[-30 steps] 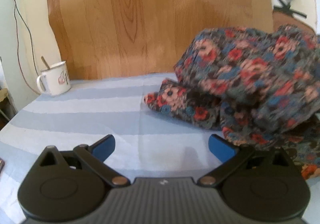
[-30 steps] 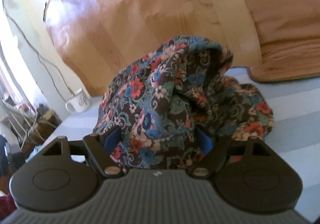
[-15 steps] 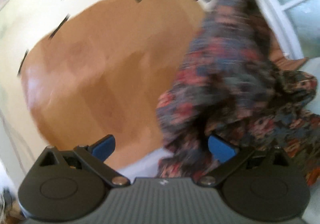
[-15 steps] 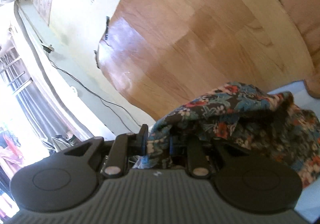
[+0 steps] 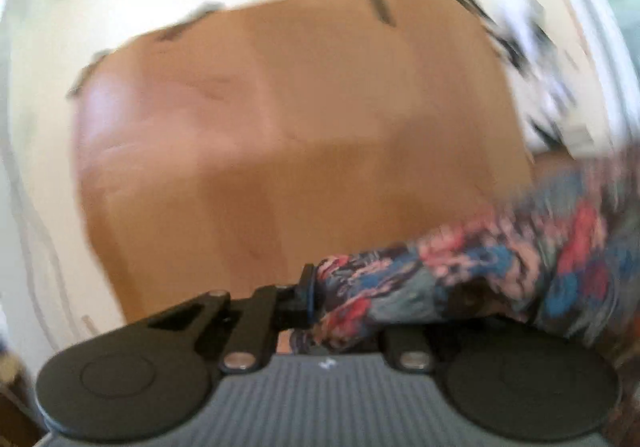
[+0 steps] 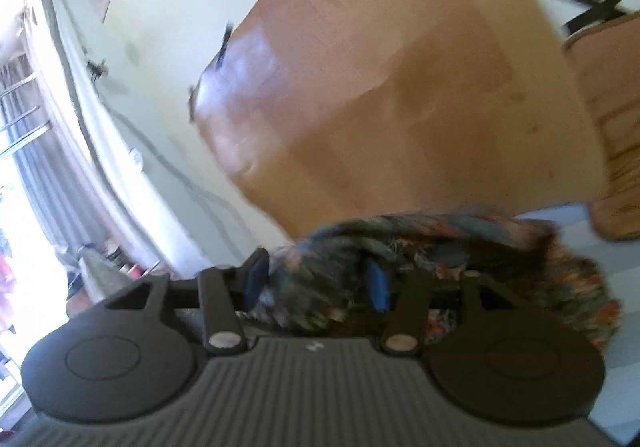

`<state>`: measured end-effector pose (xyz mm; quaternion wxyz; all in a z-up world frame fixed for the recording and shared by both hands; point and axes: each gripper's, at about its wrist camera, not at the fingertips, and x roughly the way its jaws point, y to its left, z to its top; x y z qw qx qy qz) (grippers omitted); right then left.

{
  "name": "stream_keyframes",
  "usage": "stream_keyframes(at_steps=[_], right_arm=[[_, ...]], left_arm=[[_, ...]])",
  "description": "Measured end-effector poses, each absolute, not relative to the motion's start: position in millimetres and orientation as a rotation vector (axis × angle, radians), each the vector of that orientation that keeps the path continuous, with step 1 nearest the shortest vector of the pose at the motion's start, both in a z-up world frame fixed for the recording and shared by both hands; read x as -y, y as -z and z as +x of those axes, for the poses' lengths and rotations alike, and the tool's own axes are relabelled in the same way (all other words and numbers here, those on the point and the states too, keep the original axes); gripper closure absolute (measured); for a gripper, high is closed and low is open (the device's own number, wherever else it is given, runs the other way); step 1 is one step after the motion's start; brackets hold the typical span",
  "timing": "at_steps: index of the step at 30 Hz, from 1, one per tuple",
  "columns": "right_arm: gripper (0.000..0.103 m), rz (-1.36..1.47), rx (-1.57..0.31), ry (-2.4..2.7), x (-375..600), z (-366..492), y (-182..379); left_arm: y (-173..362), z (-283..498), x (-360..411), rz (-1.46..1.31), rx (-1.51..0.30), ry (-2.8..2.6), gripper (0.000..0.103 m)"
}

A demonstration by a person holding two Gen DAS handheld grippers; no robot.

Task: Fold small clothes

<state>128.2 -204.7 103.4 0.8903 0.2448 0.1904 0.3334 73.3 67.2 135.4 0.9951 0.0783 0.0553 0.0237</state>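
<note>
Floral garment clenched betw. left gripper fingers; bunched betw. right gripper fingers, just parting, grip unclear.

Bright daylight, heavy motion blur, fisheye-warped edges.

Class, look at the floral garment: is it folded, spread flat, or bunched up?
Bunched up. The floral garment hangs in crumpled heaps, pinched in the shut left claw and lying between the right claw's jaws.

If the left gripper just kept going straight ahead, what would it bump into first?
Probably the wood-grain board against the wall: the left gripper, jaws shut on the floral garment, points at it. Blur makes depth unclear.
</note>
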Motion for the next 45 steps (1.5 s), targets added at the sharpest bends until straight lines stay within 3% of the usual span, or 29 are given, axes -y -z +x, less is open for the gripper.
stream_keyframes(at_steps=[7, 12, 14, 19, 24, 25, 26, 27, 28, 34, 36, 37, 38, 40, 42, 45], right_arm=[[0.041, 0.062, -0.348, -0.340, 204, 125, -48], [0.041, -0.090, -0.349, -0.386, 195, 142, -26], [0.036, -0.147, -0.334, -0.431, 191, 140, -27], [0.022, -0.385, -0.200, -0.464, 178, 110, -17], [0.023, -0.531, -0.071, -0.460, 160, 92, -1], [0.033, -0.533, -0.087, -0.471, 159, 94, 0], [0.063, -0.541, -0.109, -0.487, 158, 96, 2], [0.087, -0.546, -0.127, -0.488, 159, 97, 0], [0.098, -0.530, -0.132, -0.469, 163, 97, -4], [0.098, -0.210, 0.043, -0.387, 229, 73, -96], [0.095, -0.146, 0.083, -0.377, 245, 64, -122], [0.082, -0.115, 0.093, -0.375, 253, 62, -130], [0.061, -0.098, 0.093, -0.370, 260, 61, -133], [0.042, -0.097, 0.071, -0.344, 272, 56, -128], [0.042, -0.101, 0.037, -0.405, 280, 52, -106], [0.035, -0.093, 0.050, -0.468, 291, 3, -82]], left_arm=[[-179, 34, -88, 0.167, -0.063, -0.054, 0.093], [-191, 15, -87, 0.166, -0.052, -0.069, 0.093], [-200, 10, -87, 0.165, -0.053, -0.084, 0.093], [-215, 5, -87, 0.149, -0.054, -0.089, 0.093], [-229, -7, -76, 0.173, -0.007, -0.091, 0.093], [-233, -12, -77, 0.170, 0.004, -0.095, 0.093], [-237, -17, -78, 0.165, 0.016, -0.102, 0.093], [-242, -24, -79, 0.157, 0.028, -0.112, 0.093], [-248, -31, -82, 0.147, 0.040, -0.122, 0.093], [-301, -81, -89, 0.108, 0.181, -0.153, 0.093], [-318, -100, -85, 0.102, 0.238, -0.150, 0.093], [-325, -107, -83, 0.100, 0.257, -0.148, 0.093], [-331, -113, -80, 0.100, 0.264, -0.146, 0.093], [-339, -116, -75, 0.104, 0.249, -0.129, 0.093], [-342, -111, -68, 0.120, 0.216, -0.125, 0.093], [-342, -98, -60, 0.158, 0.177, -0.142, 0.093]])
